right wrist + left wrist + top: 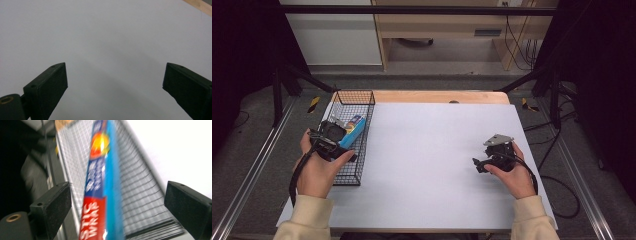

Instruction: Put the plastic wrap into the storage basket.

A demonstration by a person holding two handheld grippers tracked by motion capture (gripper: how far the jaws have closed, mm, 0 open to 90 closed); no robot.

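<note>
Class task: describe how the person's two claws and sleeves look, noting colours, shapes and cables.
Both sleeves are cream. The left claw and right claw are black, each trailing a black cable. The right carries a grey three-cornered plate. Their pads are flat, black, rectangular blocks with a rough face.

Glossy printed cardboard wrap box (101, 182) between the left hand-held gripper's (117, 207) rough matt pads, thin black wire basket (140, 182) beneath, matt smooth white desk (437, 165)
</note>
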